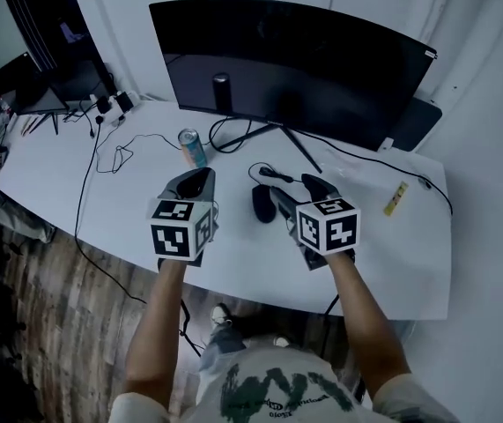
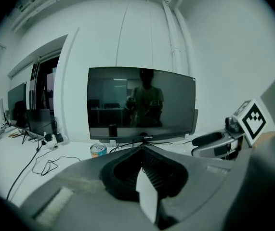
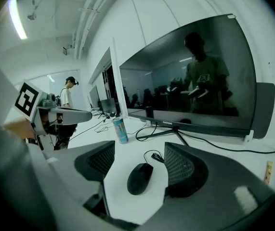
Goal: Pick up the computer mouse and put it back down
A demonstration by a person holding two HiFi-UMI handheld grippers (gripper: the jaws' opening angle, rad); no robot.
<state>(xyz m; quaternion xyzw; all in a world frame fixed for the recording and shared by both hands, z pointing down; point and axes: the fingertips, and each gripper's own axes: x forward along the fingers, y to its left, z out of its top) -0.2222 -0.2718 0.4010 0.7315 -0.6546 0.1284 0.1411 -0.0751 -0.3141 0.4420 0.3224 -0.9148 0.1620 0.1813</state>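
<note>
The black wired computer mouse (image 1: pixel 262 203) lies on the white desk (image 1: pixel 101 210), in front of the monitor's stand. My right gripper (image 1: pixel 291 186) is open just to the right of it. In the right gripper view the mouse (image 3: pixel 139 178) rests on the desk between the two spread jaws of my right gripper (image 3: pixel 139 146), and neither pad touches it. My left gripper (image 1: pixel 196 176) hovers left of the mouse near the can. In its own view the left gripper (image 2: pixel 142 148) has its jaws together with nothing between them.
A large curved monitor (image 1: pixel 295 69) stands behind the mouse, with cables around its stand. A drink can (image 1: pixel 192 147) is upright just beyond my left gripper. A yellow object (image 1: pixel 395 198) lies at the right. The desk's front edge (image 1: pixel 260 293) is close below both grippers.
</note>
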